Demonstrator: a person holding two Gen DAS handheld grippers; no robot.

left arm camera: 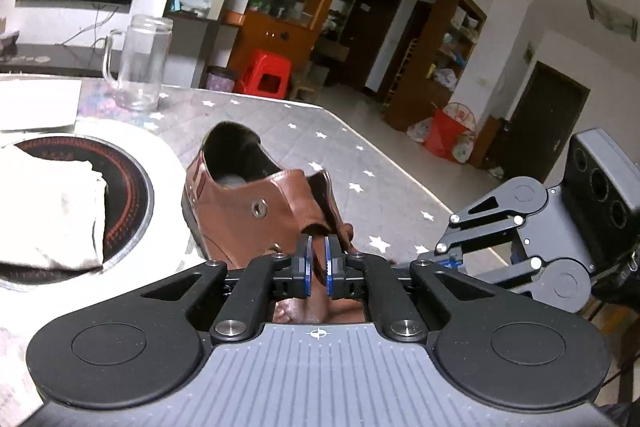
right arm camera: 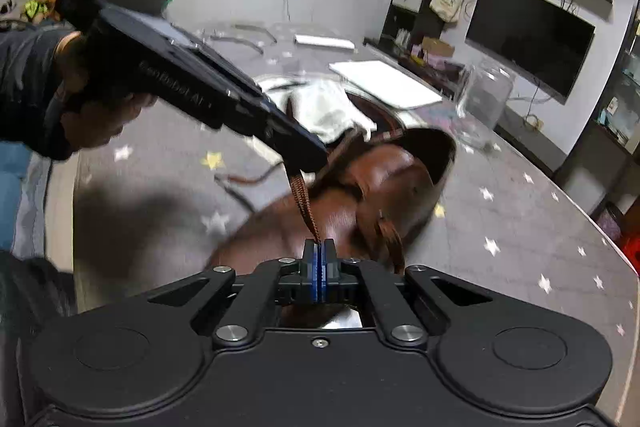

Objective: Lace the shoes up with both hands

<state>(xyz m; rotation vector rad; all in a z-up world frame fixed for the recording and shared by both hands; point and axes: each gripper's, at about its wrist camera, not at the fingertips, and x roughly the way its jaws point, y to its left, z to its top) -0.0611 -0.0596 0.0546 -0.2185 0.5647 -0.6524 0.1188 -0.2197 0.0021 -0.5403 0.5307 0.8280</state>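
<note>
A brown leather shoe lies on the grey star-patterned table, its opening facing away from me; it also shows in the right wrist view. My left gripper sits over the shoe's tongue with its jaws nearly closed around a flap of leather. My right gripper is shut on the brown lace, which runs taut up to the left gripper's tip. A second loose lace end hangs by the shoe's side. The right gripper's body shows at the right in the left wrist view.
A glass jar with a handle stands behind the shoe. A white cloth lies on a round induction cooktop at the left. White paper lies further back. The table edge runs along the right.
</note>
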